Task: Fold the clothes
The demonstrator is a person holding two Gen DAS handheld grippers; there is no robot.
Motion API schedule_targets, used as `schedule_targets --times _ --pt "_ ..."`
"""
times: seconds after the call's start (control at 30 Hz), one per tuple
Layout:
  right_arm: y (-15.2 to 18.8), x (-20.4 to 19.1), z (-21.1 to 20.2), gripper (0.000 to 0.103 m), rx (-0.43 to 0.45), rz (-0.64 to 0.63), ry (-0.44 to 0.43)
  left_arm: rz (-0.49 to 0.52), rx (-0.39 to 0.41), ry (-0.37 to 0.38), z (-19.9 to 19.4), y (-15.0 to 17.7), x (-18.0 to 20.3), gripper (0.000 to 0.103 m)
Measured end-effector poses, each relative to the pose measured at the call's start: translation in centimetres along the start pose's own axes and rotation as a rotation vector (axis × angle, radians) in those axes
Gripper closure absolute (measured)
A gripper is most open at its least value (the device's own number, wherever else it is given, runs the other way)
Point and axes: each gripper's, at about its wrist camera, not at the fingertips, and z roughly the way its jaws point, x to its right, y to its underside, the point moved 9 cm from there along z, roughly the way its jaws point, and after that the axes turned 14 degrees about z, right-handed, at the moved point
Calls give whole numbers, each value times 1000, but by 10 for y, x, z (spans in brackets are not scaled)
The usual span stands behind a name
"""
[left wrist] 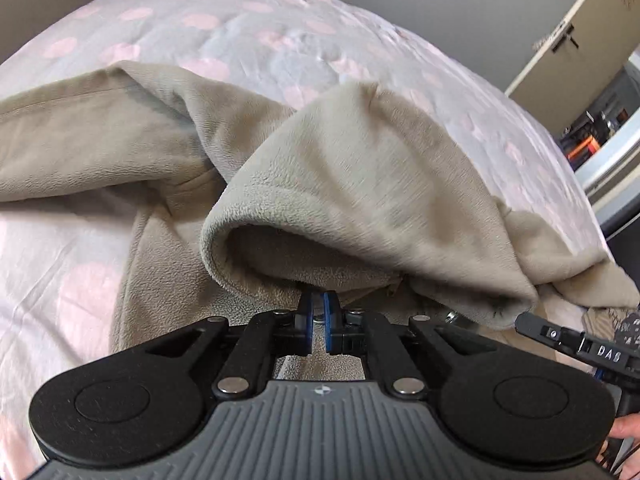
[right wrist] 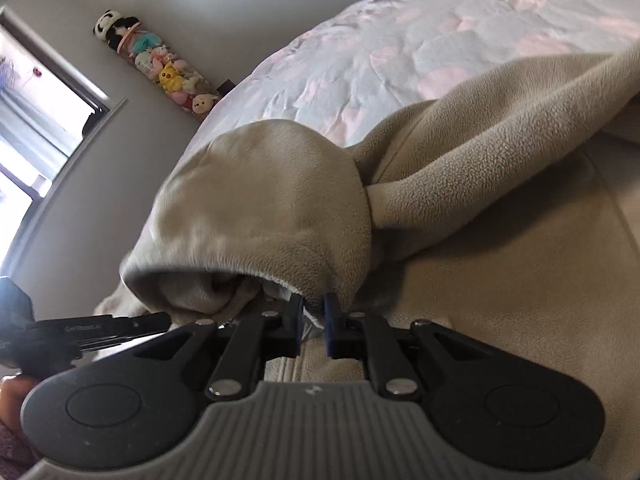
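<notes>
A beige fleece garment [left wrist: 352, 184] lies on a bed with a white cover dotted pink [left wrist: 248, 28]. My left gripper [left wrist: 319, 300] is shut on the fleece garment's edge, and a fold of it drapes over the fingertips. My right gripper [right wrist: 314, 304] is shut on another part of the fleece garment [right wrist: 264, 208], which bunches over its fingers. The two grippers are close together: the right gripper shows at the right edge of the left wrist view [left wrist: 580, 344], and the left gripper shows at the left edge of the right wrist view [right wrist: 92, 328].
A sleeve or flap of the garment [left wrist: 80, 136] spreads left over the bed. A cream door [left wrist: 568, 40] and a doorway with shelves [left wrist: 600, 132] stand to the right. A window [right wrist: 36, 120] and a hanging row of plush toys [right wrist: 160, 68] are on the wall.
</notes>
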Motion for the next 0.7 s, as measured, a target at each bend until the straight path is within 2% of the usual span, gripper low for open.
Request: schedule_targets --times 0.07,0.1,0.13,0.17,0.23,0.3,0.4,0.47,0.5,0.57,0.7 --pt "2 -12 -5 86 37 -69 22 -2 47 -45 -10 -7 -4 86" --pt "2 -19 -6 78 57 -114 32 1 61 -84 -11 -10 -6 74" --pt "3 -27 -8 66 84 -173 49 1 59 -118 -10 -8 -10 61" --pt "5 -35 -9 60 113 -235 67 1 49 -142 -8 -5 -13 56" --pt "11 -50 -7 47 152 -376 111 3 4 -174 5 7 -18 56" --pt "20 -60 2 47 175 -528 173 -8 -58 -181 21 18 -24 56" --pt "33 -60 21 47 173 -694 286 -57 -55 -164 36 17 -30 56" --pt "33 -58 33 47 170 -739 338 -72 -6 -140 39 11 -30 54" --pt "32 -58 38 47 172 -747 350 -67 2 -154 43 9 -32 54" --pt "24 -60 45 47 179 -745 349 -65 0 -175 50 6 -36 54" --pt "10 -71 58 47 197 -771 351 -106 12 -159 58 5 -40 54"
